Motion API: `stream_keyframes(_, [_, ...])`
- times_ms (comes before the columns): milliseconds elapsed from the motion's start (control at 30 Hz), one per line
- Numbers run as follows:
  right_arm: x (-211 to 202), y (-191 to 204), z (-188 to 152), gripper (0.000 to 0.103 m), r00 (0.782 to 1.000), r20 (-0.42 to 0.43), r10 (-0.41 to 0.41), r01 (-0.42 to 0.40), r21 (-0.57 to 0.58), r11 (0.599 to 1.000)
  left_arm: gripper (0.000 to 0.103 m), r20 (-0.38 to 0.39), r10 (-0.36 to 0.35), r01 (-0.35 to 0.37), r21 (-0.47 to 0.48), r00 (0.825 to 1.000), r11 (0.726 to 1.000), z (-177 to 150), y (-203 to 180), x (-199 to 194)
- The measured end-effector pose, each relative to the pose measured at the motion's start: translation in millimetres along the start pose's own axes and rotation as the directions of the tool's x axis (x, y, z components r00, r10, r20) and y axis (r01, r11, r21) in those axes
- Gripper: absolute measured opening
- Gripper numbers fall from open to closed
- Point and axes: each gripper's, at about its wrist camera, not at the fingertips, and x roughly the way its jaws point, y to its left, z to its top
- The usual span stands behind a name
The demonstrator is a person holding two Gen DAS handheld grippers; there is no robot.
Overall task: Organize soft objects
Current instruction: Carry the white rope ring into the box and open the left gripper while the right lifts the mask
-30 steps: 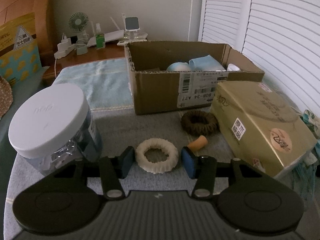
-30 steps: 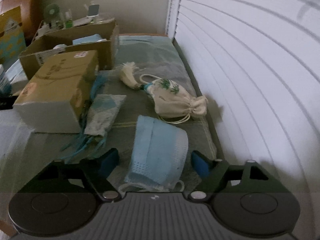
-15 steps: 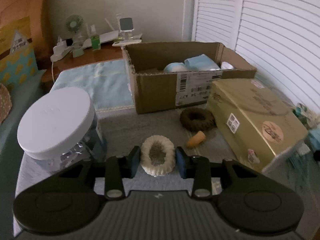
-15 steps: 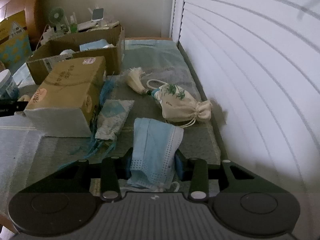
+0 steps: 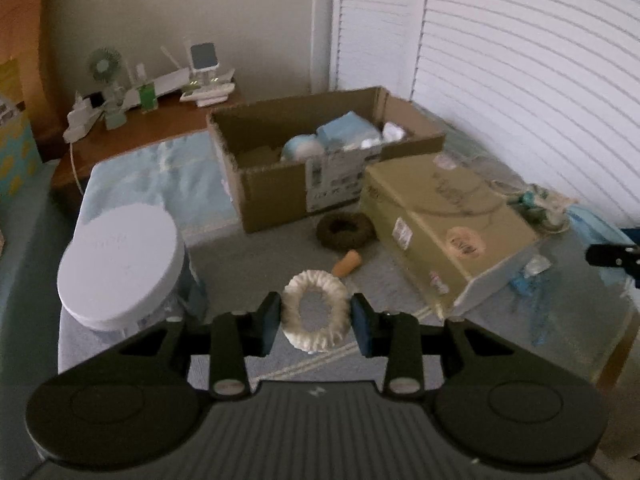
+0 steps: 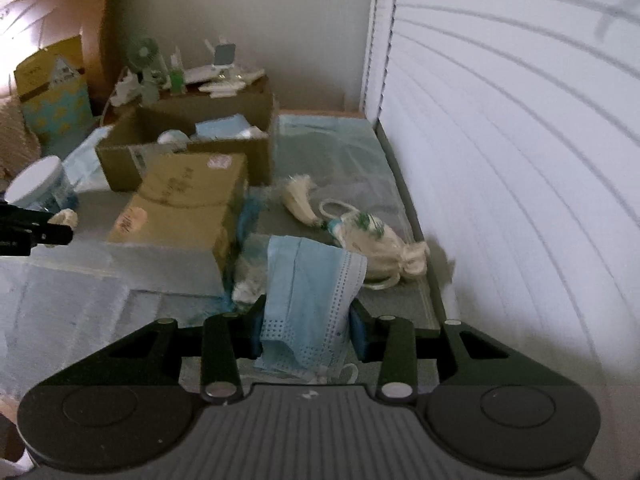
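- Two tools, both loaded: left tool pinches white scrunchie across its ring, lower centre; right tool pinches blue face mask, lower centre.
- Both likely light, limp, compressible; side pinch suits.
- Left view shows open cardboard box interior, brown scrunchie; right view alone shows drawstring pouch on bed.

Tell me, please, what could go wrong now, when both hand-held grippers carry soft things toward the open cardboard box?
1. The right hand-held gripper pinches only a bunched part of the blue face mask; its loose loops might snag.
2. The white ring scrunchie in the left hand-held gripper is squeezed at its sides and may slip out.
3. The gold package lies beside the cardboard box; a low carry could bump it.
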Motion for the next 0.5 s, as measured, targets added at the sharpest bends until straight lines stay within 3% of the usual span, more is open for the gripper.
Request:
stream_keyframes(233, [-12.3, 13.2, 19.3, 0.045, 0.997, 0.064, 0.043, -0.039, -0.051, 0.998, 0.037, 0.069, -0.018, 0.017, 0.028, 0.997, 0.999, 33.9, -0.7, -8.7])
stream_keyframes(500, [-11.8, 22.6, 34.6, 0.045, 0.993, 0.093, 0.073, -0.065, -0.084, 0.994, 0.037, 0.132, 0.001, -0.005, 0.028, 0.991, 1.0, 92.1, 8.1, 19.9])
